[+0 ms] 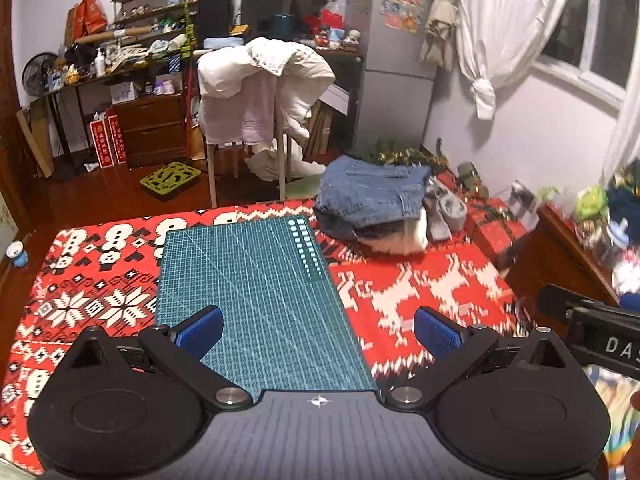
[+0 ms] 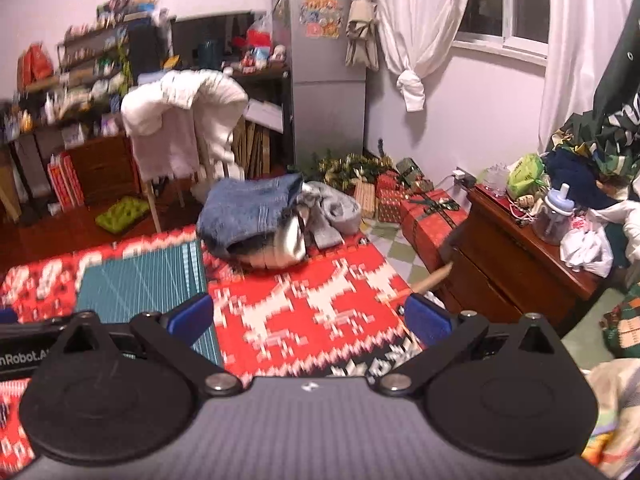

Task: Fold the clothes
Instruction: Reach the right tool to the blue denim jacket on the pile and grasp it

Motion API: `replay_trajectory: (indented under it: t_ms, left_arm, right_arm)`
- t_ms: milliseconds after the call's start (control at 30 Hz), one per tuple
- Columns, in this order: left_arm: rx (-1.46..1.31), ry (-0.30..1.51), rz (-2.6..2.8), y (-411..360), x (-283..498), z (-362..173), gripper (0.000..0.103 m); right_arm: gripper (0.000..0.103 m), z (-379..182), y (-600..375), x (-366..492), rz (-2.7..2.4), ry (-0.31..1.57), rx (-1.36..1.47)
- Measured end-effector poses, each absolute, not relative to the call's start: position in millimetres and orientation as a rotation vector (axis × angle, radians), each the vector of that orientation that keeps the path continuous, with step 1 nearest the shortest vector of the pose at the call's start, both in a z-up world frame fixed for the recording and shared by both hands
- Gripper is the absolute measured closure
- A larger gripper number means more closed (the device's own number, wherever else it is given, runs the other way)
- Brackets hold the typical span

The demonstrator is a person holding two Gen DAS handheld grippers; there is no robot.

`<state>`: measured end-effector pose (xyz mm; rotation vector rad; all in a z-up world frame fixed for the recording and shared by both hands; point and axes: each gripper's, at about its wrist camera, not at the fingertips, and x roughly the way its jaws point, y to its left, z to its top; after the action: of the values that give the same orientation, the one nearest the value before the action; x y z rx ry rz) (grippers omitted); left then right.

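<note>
A pile of clothes lies at the far right of the red patterned table cover (image 1: 420, 280): folded blue denim (image 1: 372, 196) on top, a white garment (image 1: 404, 240) under it and a grey one (image 1: 444, 208) beside it. The right wrist view shows the same denim (image 2: 248, 208) and grey garment (image 2: 336, 208). My left gripper (image 1: 318, 330) hovers open above a teal cutting mat (image 1: 256, 288), nothing between its blue pads (image 1: 202, 330). My right gripper (image 2: 308, 318) is open over the cover (image 2: 312, 300), well short of the pile. Both are empty.
A chair draped with white cloth (image 1: 260, 80) stands beyond the table. A wooden cabinet (image 2: 516, 264) with a bottle (image 2: 554, 216) and heaped clothes (image 2: 600, 136) is at the right. Wrapped gift boxes (image 2: 432, 216) sit on the floor by the fridge (image 2: 324, 64). The right gripper's body (image 1: 600, 336) shows at the left view's edge.
</note>
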<state>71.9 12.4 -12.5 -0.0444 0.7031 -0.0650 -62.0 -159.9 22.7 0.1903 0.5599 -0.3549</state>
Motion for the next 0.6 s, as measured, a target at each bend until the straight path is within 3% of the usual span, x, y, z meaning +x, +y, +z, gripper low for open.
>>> replay_trajectory:
  t_ms: [200, 600]
  left_arm:
    - [-0.15, 0.744, -0.067, 27, 118, -28, 0.0]
    - [-0.088, 0.664, -0.042, 23, 193, -67, 0.001]
  right_arm:
    - [0.0, 8, -177, -21, -0.312, 0.52, 0.268]
    - [0.0, -47, -201, 124, -0.387, 0.581, 0.312]
